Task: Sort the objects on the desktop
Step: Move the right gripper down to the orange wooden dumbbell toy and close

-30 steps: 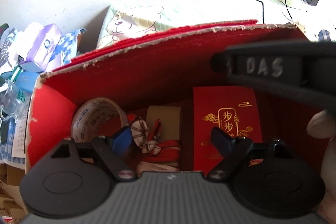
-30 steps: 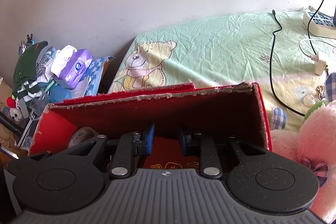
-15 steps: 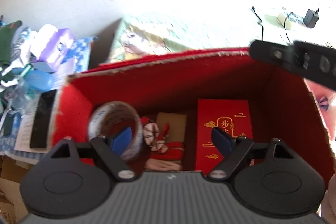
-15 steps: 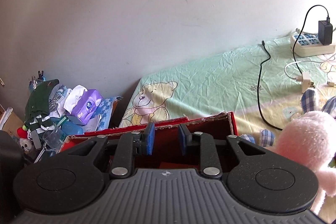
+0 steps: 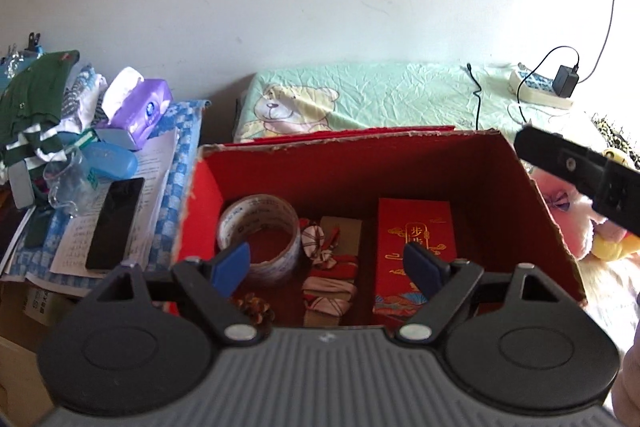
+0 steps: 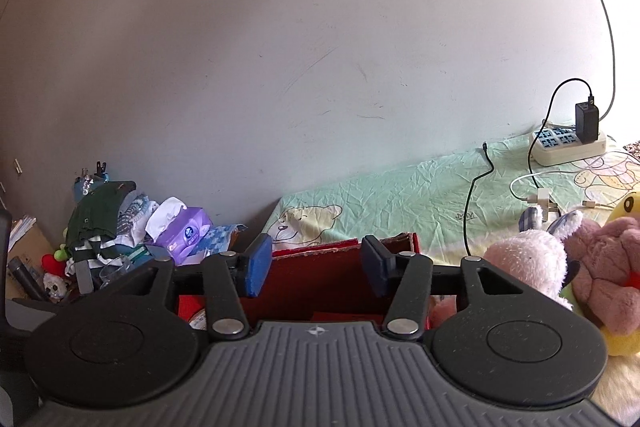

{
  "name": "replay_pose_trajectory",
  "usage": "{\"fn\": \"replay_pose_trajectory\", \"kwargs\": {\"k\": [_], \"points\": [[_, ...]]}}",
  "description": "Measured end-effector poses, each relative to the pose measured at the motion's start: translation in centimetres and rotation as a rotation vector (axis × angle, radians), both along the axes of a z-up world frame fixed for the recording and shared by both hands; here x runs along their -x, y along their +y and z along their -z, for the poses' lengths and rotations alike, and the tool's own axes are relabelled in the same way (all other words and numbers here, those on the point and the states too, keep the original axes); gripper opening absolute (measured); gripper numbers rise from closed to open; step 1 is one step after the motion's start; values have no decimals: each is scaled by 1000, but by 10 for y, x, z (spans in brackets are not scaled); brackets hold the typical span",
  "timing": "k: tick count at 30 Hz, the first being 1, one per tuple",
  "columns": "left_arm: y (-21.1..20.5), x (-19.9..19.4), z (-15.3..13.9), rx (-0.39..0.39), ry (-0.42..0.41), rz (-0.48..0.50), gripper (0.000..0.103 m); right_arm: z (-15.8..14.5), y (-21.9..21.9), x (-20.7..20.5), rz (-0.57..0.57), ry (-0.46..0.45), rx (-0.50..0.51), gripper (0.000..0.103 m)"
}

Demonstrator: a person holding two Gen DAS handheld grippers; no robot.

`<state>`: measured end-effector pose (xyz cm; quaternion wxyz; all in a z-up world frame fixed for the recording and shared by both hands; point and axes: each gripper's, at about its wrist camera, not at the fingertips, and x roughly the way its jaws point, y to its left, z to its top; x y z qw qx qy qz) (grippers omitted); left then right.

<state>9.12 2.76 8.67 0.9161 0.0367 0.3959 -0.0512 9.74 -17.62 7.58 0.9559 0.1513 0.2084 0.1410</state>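
Left gripper (image 5: 327, 263) spread, empty, above red box (image 5: 360, 163); right gripper (image 6: 316, 265) opening, empty. We judge tape roll (image 5: 259, 227) light, stiff: pinch across rim. Red envelope (image 5: 416, 247) thin, slippery: grip edge.

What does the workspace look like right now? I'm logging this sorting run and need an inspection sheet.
Surface: green bear-print sheet under the box.
Job's things: red box holds tape roll, red envelope, fabric ties, pine cone.
Clutter: tissue pack, phone, clothes left; plush toys right.
Grippers: left gripper open, empty; right gripper opening, empty.
Cables: black cable, power strip with charger.
Surroundings: plain wall.
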Motion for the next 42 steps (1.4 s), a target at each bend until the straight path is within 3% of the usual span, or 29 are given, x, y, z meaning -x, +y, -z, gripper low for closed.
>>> {"fn": "replay_pose_trajectory", "kwargs": {"k": [6,11,15,20,26,42], "points": [[33,30,-3,49,-29,-27,86,-6,9,31,-69,-29,35,52],[63,55,7,98,-37,-62,86,-4,16,47,-188,-10,15,50],[79,70,25,115,11,-67,85,3,26,57,-313,10,-1,42],[83,88,52,128,101,-54,80,21,43,61,-446,112,-14,31],[74,97,80,104,185,-57,70,45,67,64,-577,237,-17,26],[79,81,125,217,308,-69,46,95,97,42,-609,571,-132,27]]}}
